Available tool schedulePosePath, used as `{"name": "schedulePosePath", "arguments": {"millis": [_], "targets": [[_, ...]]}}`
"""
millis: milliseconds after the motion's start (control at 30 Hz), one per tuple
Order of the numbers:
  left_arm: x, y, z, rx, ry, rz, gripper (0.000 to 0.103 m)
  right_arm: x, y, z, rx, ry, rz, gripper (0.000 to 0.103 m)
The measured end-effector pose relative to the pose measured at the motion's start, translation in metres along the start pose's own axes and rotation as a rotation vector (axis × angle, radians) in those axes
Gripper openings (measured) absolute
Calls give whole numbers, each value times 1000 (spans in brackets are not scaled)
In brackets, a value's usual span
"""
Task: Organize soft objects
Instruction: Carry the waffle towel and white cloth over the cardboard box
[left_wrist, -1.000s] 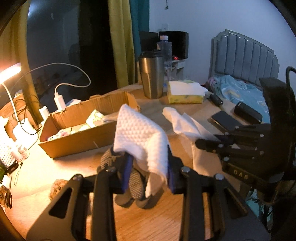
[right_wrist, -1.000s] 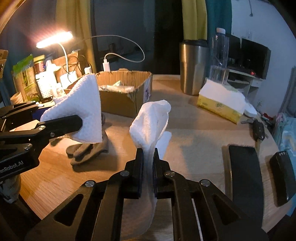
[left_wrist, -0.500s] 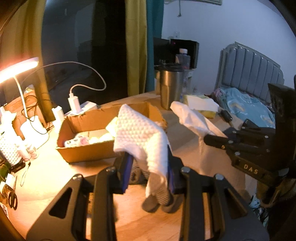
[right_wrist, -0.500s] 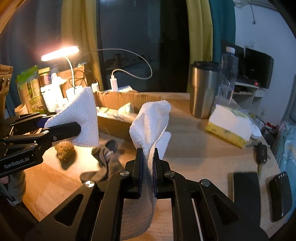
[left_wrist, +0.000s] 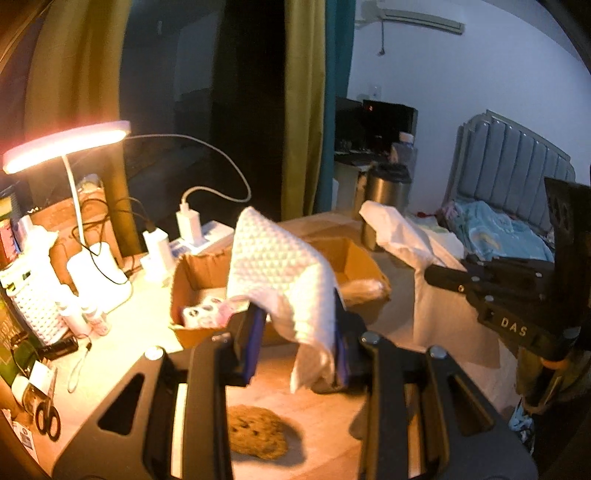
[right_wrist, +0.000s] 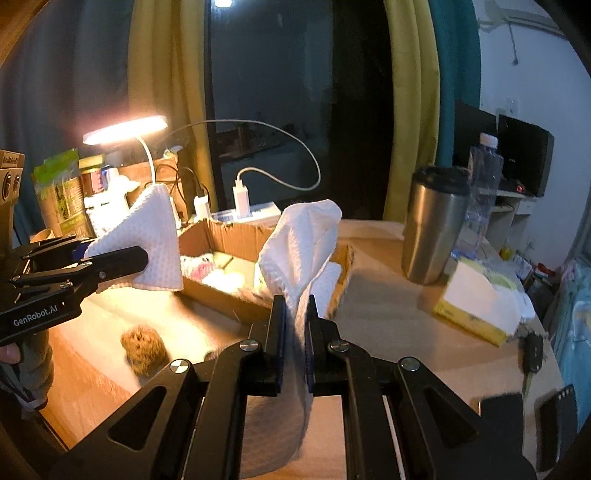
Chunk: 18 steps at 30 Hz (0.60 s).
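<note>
My left gripper (left_wrist: 297, 332) is shut on a white waffle-textured cloth (left_wrist: 280, 273), held in the air in front of the cardboard box (left_wrist: 354, 258). My right gripper (right_wrist: 295, 321) is shut on a second white cloth end (right_wrist: 303, 243) that hangs down below its fingers. Whether the two ends belong to one piece I cannot tell. In each wrist view the other gripper shows from the side: the right gripper (left_wrist: 428, 275) and the left gripper (right_wrist: 144, 258). The open box (right_wrist: 229, 240) holds several small soft items. A brown sponge (right_wrist: 142, 345) lies on the table.
A steel tumbler (right_wrist: 432, 225), a water bottle (right_wrist: 484, 184) and a yellow tissue box (right_wrist: 476, 299) stand at the right. A key (right_wrist: 532, 350) and a phone (right_wrist: 502, 417) lie near the right edge. A lit desk lamp (left_wrist: 66, 144), chargers and bottles crowd the left.
Both grippers have risen and moved closer to the box with their cloths. The grey item on the table has slid under the left gripper, and the brown sponge has come into view.
</note>
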<state>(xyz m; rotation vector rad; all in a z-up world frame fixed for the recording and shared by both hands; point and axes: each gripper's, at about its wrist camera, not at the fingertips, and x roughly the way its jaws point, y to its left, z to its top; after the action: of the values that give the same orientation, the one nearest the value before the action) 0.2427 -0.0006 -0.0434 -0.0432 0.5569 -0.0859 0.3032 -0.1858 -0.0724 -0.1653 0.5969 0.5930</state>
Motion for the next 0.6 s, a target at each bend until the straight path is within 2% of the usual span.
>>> {"name": "schedulePosePath", "arguments": {"millis": [333, 600], "targets": [[2, 35, 21, -42, -43, 13, 33, 20, 10, 30, -28, -12, 16, 10], [21, 30, 42, -45, -63, -11, 33, 34, 0, 51, -26, -26, 30, 10]]}}
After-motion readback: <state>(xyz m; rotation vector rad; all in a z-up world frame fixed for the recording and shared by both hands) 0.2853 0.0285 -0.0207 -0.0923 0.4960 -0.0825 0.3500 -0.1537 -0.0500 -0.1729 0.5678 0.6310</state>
